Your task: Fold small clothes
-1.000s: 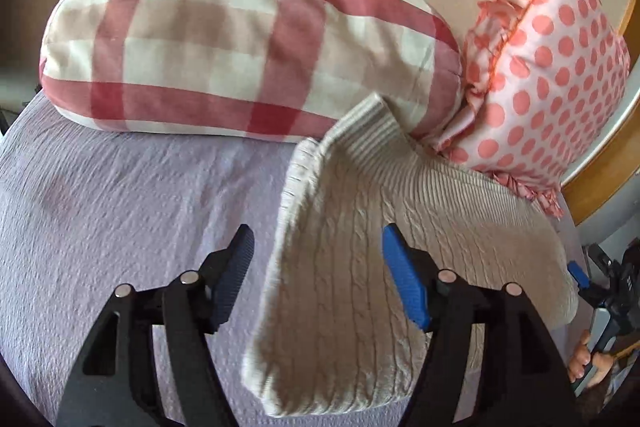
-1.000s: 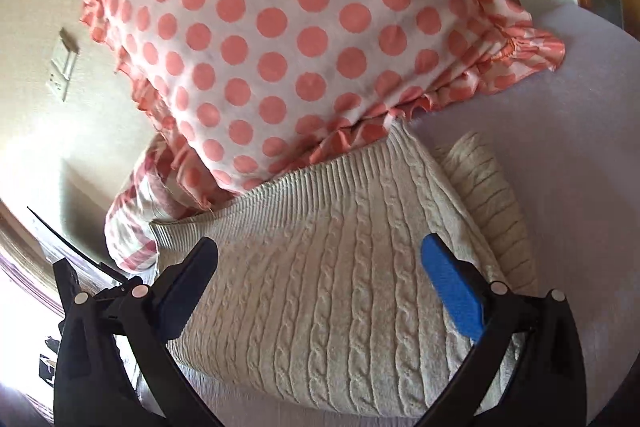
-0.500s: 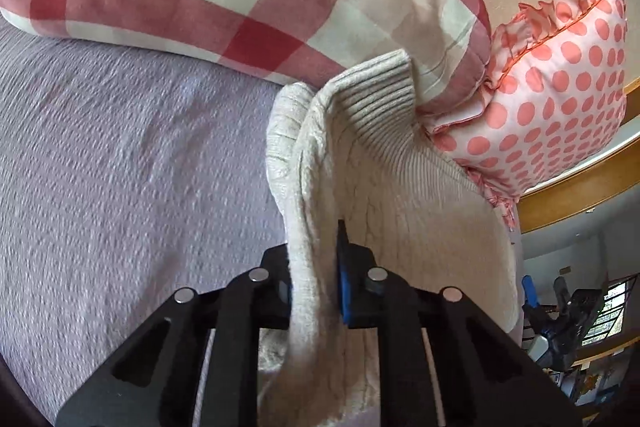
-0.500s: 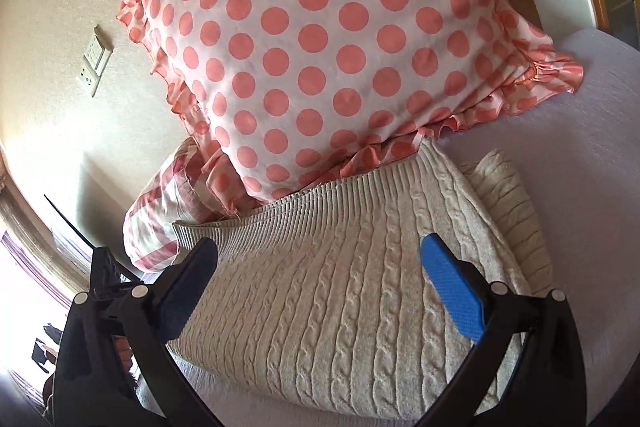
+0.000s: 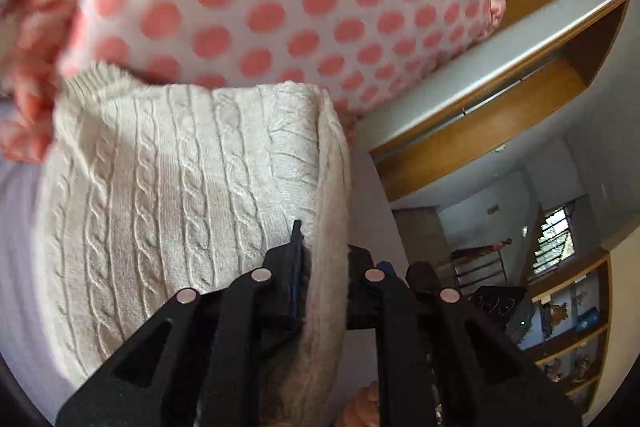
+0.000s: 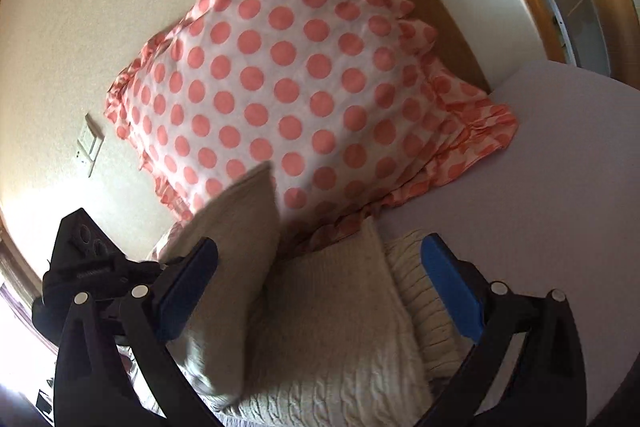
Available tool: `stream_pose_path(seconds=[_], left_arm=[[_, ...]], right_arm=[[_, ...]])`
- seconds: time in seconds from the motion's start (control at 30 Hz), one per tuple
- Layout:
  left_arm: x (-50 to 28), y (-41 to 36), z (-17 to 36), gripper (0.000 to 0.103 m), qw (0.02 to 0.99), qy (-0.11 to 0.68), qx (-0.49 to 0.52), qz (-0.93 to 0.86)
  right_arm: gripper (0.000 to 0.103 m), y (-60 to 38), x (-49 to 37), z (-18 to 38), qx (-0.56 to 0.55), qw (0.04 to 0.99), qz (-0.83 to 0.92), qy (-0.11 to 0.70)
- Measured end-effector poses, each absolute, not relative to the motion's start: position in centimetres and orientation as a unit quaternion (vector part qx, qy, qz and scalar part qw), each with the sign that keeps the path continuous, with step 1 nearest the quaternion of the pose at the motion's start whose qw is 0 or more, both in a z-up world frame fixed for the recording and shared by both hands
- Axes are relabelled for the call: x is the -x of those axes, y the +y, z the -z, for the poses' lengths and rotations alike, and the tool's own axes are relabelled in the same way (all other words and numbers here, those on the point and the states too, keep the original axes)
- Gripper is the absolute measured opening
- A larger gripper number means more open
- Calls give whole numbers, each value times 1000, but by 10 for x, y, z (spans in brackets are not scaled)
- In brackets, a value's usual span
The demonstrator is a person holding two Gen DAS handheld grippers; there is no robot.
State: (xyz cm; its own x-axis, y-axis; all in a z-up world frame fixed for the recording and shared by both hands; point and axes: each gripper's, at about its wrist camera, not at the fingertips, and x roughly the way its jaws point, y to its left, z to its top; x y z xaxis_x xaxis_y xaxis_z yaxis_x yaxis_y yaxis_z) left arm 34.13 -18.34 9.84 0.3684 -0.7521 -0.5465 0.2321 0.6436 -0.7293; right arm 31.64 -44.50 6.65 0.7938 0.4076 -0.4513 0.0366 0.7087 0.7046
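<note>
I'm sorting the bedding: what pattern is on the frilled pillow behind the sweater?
White with coral-pink polka dots; the pillow shows best in the right wrist view.

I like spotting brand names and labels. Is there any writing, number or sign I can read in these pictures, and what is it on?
None can be read.
Sweater: no tag or label shows.
Spotted pillow: only dots, no words.
Wall switch plate: no legible marking.
Shelf items in the far room: too small and blurred to read.
Left gripper, shut on the sweater, and right gripper: no lettering visible.
</note>
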Motion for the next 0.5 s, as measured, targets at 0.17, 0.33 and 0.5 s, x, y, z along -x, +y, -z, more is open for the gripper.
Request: stream_pose_path(seconds=[0.17, 0.33, 0.5], left_arm=[[-347, -252, -43, 17, 719, 523, 286, 359], [-313, -191, -101, 37, 749, 426, 293, 414], [-262, -148, -132, 42, 858, 378, 99, 332]], right_arm=[[102, -481, -317, -56, -383, 867, -72, 311], [102, -497, -317, -53, -404, 853, -103, 314], [94, -481, -329, -53, -377, 834, -146, 376]])
